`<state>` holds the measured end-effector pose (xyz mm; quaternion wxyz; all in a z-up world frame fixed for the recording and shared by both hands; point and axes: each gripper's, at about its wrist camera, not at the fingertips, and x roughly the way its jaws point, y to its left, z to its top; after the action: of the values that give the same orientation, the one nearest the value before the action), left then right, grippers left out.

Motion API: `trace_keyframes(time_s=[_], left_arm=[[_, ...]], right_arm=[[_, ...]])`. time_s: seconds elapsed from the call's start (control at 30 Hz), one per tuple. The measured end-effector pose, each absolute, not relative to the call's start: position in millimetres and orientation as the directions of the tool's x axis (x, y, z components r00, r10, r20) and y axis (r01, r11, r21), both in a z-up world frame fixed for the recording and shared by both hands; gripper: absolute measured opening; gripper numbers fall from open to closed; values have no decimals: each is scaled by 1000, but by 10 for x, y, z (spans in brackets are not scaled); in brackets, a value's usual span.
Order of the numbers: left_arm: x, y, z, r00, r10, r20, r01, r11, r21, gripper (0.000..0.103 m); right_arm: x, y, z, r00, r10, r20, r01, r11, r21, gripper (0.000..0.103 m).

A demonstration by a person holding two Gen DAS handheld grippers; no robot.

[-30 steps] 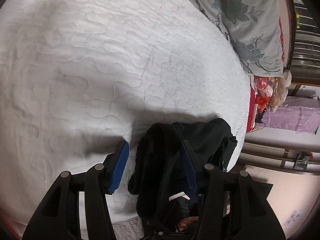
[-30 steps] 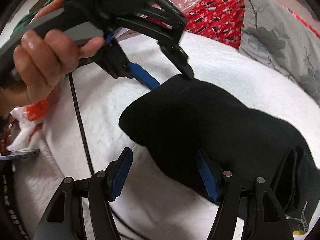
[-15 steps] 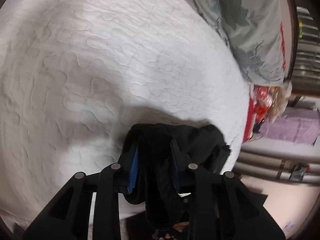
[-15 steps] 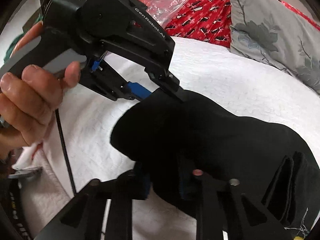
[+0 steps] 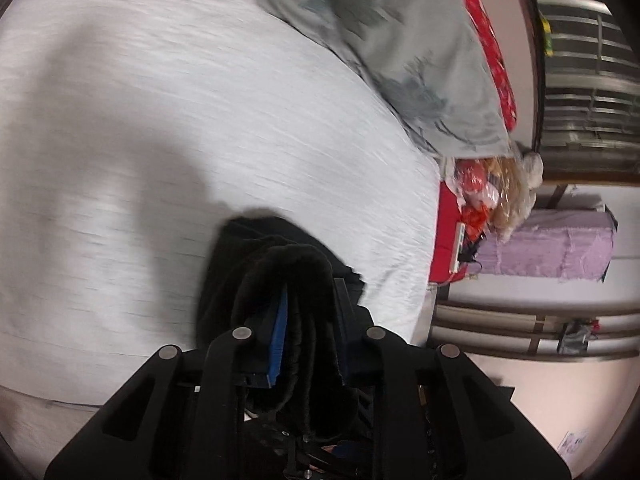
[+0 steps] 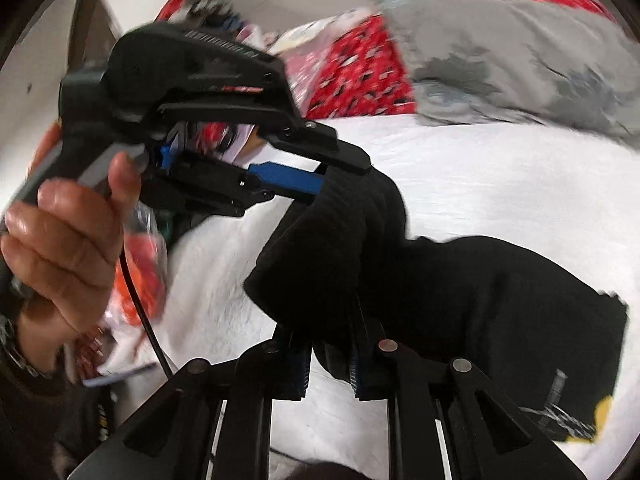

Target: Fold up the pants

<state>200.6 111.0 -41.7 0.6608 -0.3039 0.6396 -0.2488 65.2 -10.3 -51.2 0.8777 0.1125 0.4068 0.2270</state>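
Both jaws clamp black pants (image 6: 460,288); pads mostly hidden, bkgd blurred.

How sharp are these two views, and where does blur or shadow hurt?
Left wrist view: the white bedspread is streaked with motion blur, the pillow smeared, a soft shadow falls beside the black pants. Right wrist view: background and hand blurred, fisheye bends the edges; the right hand-held gripper stays sharp.

The pants (image 6: 480,300) lie on the bed cover (image 6: 500,184), one end raised between the two grippers. A pillow (image 6: 520,60) rests behind them at the bed's far edge.
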Motion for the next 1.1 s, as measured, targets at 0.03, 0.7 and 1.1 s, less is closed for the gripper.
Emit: trace_keyframes(time_s=[0.03, 0.7, 1.1], left_arm=[[1999, 929, -411, 45, -719, -694, -46, 692, -720, 18], [1636, -842, -443, -102, -677, -729, 115, 720, -685, 19], [1471, 872, -768, 208, -566, -797, -103, 798, -594, 76]], right_arm=[[643, -274, -503, 568, 502, -652, -284, 864, 417, 15], [131, -2338, -1108, 507, 617, -602, 10, 694, 720, 42], [814, -2342, -960, 493, 638, -592, 14, 674, 738, 77]])
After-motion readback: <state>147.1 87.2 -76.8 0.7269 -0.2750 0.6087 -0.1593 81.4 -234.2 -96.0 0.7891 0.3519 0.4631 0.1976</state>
